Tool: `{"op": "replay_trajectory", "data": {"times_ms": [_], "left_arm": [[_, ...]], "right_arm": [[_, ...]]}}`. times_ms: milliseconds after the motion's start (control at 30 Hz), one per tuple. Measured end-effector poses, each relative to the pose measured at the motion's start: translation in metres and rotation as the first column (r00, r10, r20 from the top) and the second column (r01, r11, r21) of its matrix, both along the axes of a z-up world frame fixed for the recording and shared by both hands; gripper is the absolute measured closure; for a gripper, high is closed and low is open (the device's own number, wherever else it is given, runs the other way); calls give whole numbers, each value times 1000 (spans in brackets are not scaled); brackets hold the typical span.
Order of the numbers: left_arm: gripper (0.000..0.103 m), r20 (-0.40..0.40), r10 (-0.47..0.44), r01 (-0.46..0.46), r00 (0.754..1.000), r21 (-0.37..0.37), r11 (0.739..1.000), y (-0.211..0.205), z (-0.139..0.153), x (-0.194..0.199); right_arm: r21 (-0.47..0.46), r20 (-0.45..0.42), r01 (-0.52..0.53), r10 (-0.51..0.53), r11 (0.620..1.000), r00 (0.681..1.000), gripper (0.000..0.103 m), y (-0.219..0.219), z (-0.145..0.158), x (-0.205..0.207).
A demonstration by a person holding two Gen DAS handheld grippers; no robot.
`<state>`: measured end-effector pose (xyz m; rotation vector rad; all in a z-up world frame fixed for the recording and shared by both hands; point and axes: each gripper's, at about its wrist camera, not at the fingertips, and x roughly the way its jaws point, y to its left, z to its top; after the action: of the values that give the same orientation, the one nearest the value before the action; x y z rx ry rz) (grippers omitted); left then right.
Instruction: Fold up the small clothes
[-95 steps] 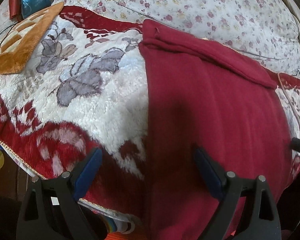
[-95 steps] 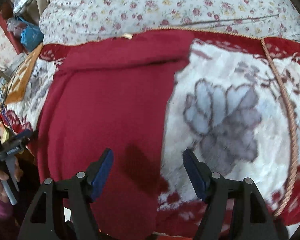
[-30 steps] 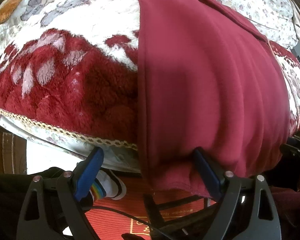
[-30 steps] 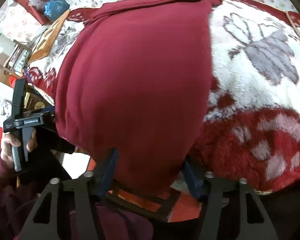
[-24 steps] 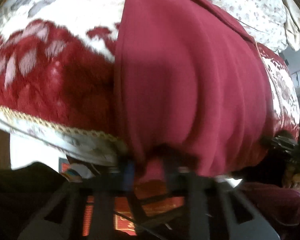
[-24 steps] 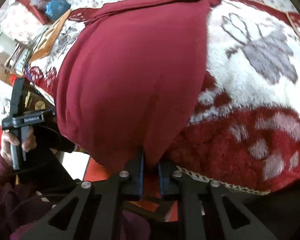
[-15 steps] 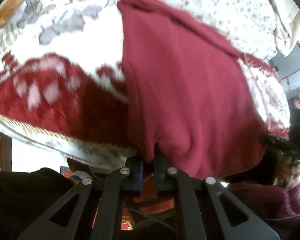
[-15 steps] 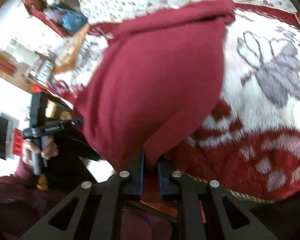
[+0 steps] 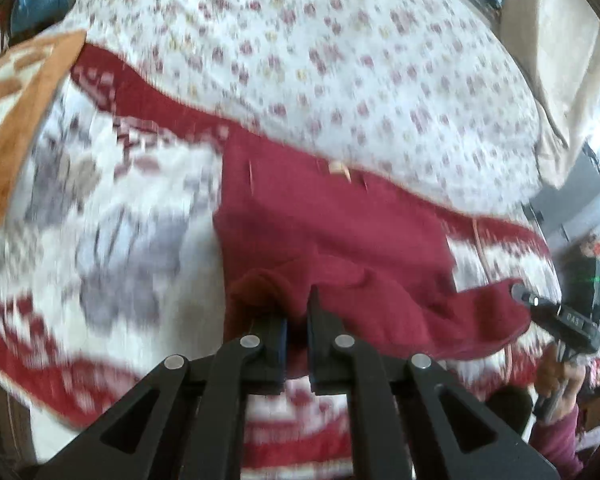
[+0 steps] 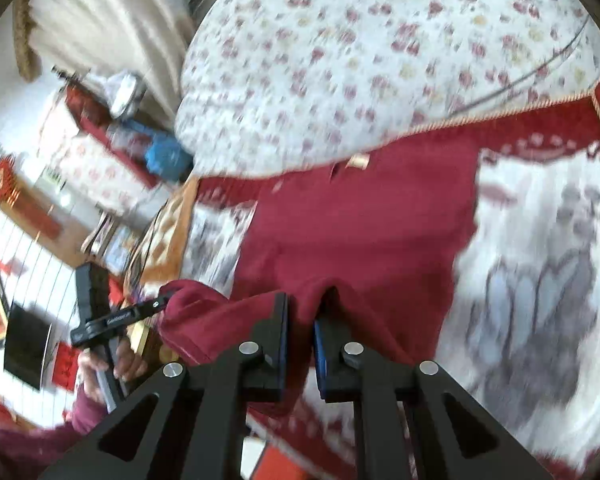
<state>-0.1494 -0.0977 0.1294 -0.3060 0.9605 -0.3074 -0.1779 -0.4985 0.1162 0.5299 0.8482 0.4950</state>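
A dark red garment [image 9: 340,220] [image 10: 360,232] lies on a plush red-and-white flowered blanket [image 9: 112,240] [image 10: 540,272]. Its near hem is lifted off the bed between my two grippers. My left gripper [image 9: 297,312] is shut on the hem's left corner, with cloth bunched between the pads. My right gripper [image 10: 301,312] is shut on the hem's right corner. Each gripper shows in the other's view: the right one [image 9: 556,320] at the right edge, the left one [image 10: 116,312] at the left, both with red cloth at their tips.
A white quilt with small flowers [image 9: 340,60] [image 10: 380,60] covers the far side of the bed. An orange patterned cloth [image 9: 16,120] lies at the left. Blue bags and clutter [image 10: 160,152] stand beside the bed. A person's hand and dark red sleeve [image 10: 100,380] hold the left gripper.
Both grippers closed on the garment's hanging hem at the bed's edge, then rose and carried it up over the bed. The hem now hangs lifted between them.
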Motion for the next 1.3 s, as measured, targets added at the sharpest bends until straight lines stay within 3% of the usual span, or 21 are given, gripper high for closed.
{"op": "replay_trajectory", "data": {"times_ms": [167,433,467,533,600,633,733,833,900,1067,1167,1300], "left_arm": [[96,12,47,-47,999,10,999,-7,0,68],[94,-74,135,-137,988,-17,990,-7,-49,145],[92,-78,139,-142,987,-34,989,-4,-54,152],[76,-77,148,-154,986,-77,985,1,-58,159],[46,-82,149,-159,985,-122,980,6,-55,162],[41,-68,165,-172,984,-121,978,7,-51,161],[37,-9,187,-187,982,-87,978,8,-37,156],[37,-39,184,-186,982,-67,980,4,-44,161],[36,-63,186,-189,980,-28,982,-1,-54,166],[25,-97,203,-195,974,87,977,-7,-79,185],[22,-144,236,-236,961,20,972,8,-84,191],[19,-106,277,-279,955,-12,960,29,-62,181]], "right_arm": [[-7,-35,77,-77,997,996,91,-17,-10,58],[0,-163,193,-191,981,968,90,-37,-59,147],[-4,-172,206,-203,979,964,89,-40,-64,153],[-39,-142,211,-215,977,966,78,-41,-61,156],[-89,-94,234,-243,968,966,66,-43,-50,147],[-101,-67,239,-246,966,967,62,-44,-45,140],[-140,-8,218,-221,966,975,61,-42,-32,119],[-192,-16,115,-120,975,993,61,-18,-36,117],[-272,-30,96,-108,957,994,61,1,-46,135],[-320,-90,172,-211,932,973,61,13,-75,205],[-348,-157,206,-273,915,949,61,8,-98,235],[-373,-119,207,-268,904,956,57,12,-83,224]]}}
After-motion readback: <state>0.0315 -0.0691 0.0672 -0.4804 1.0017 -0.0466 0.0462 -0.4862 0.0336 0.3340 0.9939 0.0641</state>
